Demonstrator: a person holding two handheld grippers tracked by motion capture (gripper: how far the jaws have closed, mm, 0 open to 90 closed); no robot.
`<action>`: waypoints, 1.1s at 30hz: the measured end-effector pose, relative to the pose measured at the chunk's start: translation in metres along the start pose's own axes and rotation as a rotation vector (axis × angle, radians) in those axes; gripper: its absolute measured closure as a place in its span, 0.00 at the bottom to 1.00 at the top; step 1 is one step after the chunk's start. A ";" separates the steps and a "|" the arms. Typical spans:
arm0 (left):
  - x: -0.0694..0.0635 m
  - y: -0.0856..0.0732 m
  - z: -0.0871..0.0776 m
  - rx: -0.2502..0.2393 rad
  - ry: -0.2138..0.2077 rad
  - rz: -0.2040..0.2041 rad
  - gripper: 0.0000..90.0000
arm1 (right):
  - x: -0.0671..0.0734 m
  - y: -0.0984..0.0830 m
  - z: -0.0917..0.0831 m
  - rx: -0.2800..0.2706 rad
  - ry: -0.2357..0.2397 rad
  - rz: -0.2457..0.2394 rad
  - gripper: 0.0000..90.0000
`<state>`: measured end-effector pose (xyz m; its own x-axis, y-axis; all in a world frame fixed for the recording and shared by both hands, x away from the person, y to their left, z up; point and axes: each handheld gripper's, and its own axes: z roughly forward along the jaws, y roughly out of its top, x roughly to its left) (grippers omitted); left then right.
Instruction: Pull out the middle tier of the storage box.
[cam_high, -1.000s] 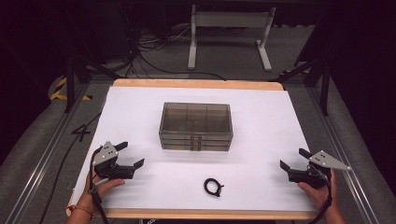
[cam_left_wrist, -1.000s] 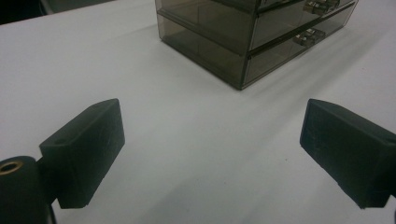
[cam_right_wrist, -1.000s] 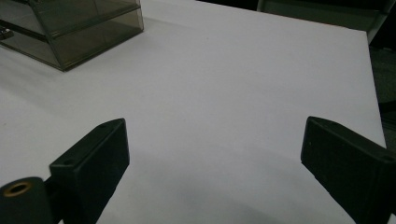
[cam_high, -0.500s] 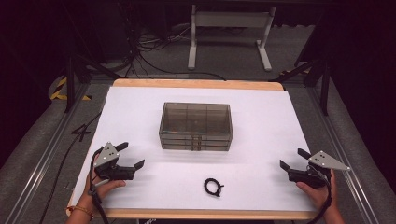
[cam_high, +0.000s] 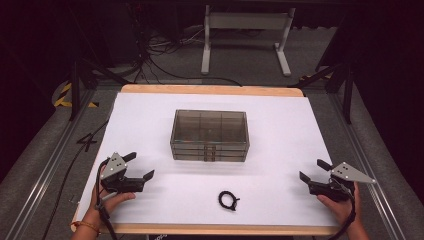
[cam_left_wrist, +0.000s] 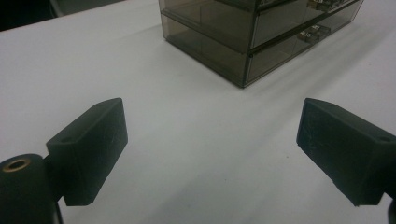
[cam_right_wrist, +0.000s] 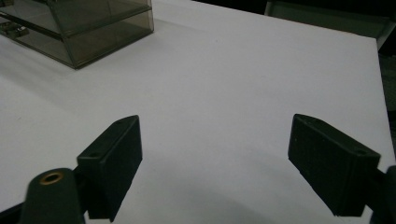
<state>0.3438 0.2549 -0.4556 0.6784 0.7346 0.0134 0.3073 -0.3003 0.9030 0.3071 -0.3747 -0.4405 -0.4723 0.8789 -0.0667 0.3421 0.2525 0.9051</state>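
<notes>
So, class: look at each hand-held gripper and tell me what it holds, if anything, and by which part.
Nothing is held. The left hand-held gripper and right hand-held gripper both stand open over the bare white table; the right one's jaws have just been closing slightly, with nothing between them.

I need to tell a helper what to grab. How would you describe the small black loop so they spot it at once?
On the white table, look in front of the smoky drawer box, toward the near edge. The small black loop lies there flat, the one loose item between the two grippers.

My table (cam_high: 150, 107) has a white top w/ wood edge. Grey floor (cam_high: 165, 70) behind, black cables (cam_high: 150, 52), white stand (cam_high: 245, 22). Rm dark.
</notes>
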 end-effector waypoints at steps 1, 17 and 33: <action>-0.001 0.001 -0.001 -0.003 0.004 0.005 0.11 | 0.000 0.000 0.000 0.002 -0.002 0.002 0.20; -0.011 0.014 -0.004 -0.006 0.028 0.087 0.15 | 0.000 0.000 -0.001 -0.002 0.019 0.000 0.24; -0.023 0.026 -0.003 -0.006 -0.006 0.157 0.28 | -0.001 0.001 -0.001 -0.001 0.029 0.007 0.30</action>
<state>0.3343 0.2323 -0.4307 0.7215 0.6754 0.1525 0.1928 -0.4075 0.8926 0.3069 -0.3759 -0.4395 -0.4936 0.8684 -0.0479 0.3448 0.2459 0.9059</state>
